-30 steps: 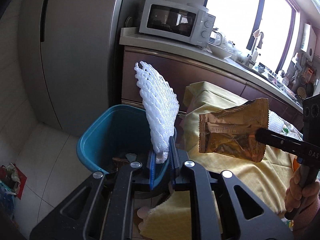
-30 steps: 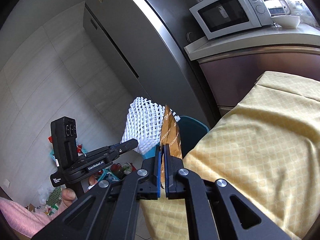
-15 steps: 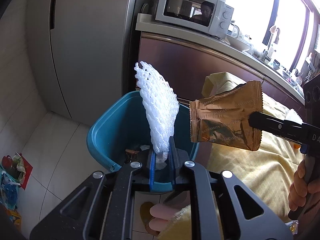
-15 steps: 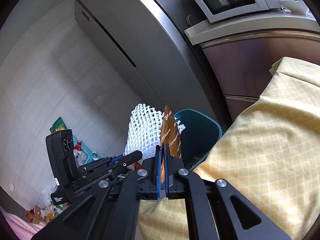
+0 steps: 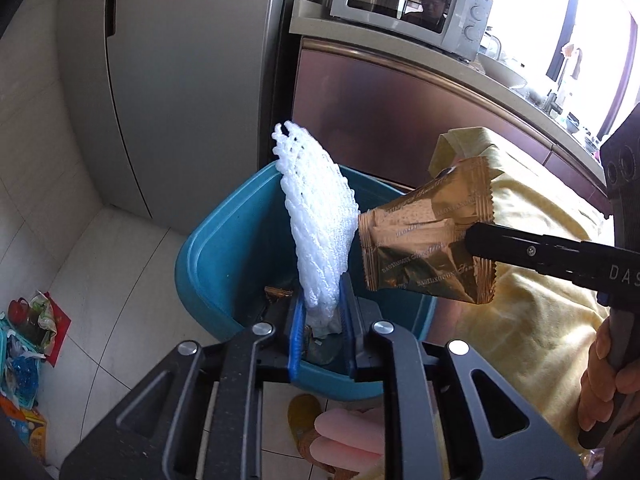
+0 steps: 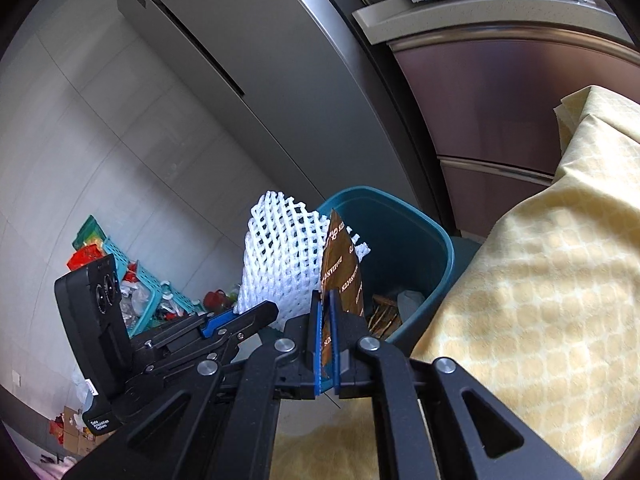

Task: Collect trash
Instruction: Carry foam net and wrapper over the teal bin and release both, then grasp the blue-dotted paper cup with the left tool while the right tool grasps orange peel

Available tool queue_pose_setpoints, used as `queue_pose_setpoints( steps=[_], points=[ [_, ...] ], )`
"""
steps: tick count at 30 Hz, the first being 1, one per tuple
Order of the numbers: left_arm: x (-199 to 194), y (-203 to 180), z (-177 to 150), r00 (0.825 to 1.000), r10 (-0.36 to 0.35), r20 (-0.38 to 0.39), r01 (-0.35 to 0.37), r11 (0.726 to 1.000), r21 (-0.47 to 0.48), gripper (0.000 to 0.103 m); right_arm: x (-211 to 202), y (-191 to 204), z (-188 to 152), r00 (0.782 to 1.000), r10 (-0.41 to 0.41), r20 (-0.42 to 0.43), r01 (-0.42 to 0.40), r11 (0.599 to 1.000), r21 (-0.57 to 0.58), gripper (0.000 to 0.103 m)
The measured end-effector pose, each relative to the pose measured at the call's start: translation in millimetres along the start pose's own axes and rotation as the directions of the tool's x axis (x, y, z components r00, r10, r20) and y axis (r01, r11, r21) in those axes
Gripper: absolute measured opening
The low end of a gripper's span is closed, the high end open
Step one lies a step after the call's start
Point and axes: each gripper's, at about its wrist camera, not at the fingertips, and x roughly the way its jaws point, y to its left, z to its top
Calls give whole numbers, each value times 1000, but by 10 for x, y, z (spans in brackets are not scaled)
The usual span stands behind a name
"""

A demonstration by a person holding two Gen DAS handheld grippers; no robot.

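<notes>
White foam netting (image 5: 320, 236), soft and springy with an open diamond weave, stands up from between the left gripper's (image 5: 320, 332) blue fingers (image 5: 294, 336), which are clenched on its lower end, directly over the teal plastic bin (image 5: 224, 252). To its right, a crinkly gold foil wrapper (image 5: 428, 240) with crimped, serrated ends is pinched flat in the right gripper (image 6: 329, 336), near the bin's rim. Some scraps already lie in the bin (a brown wrapper piece among them), so part of the collecting looks done. Both held pieces are not yet dropped; releasing them seems the remaining step. Right of the fingers, yellow patterned cloth (image 6: 540, 280) covers the table.
</notes>
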Motion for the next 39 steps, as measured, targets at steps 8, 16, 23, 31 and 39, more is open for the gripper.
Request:
queue_pose_setpoints(
  steps=[8, 16, 23, 31, 39],
  points=[
    [235, 42, -4, 999, -5, -35, 4, 999, -38, 33, 23, -31, 9, 1000, -20, 3, 19, 1000, 17, 11],
    [-66, -174, -57, 998, -38, 57, 37, 999, 18, 41, -375, -97, -155, 998, -12, 54, 14, 1000, -26, 22],
    [-444, -646, -8, 974, -180, 137, 165, 979, 118, 47, -1100, -138, -406, 983, -33, 182, 44, 997, -61, 32],
    [-702, -1673, -176, 902, -426, 74, 386, 869, 309, 50, -2265, -335, -963, 898, -221, 381, 228, 973, 25, 34],
    [-755, -2869, -546, 760, -634, -143, 626, 656, 421, 56, -3513, -736, -1686, 666, -585, 462, 497, 810, 310, 34]
  ],
)
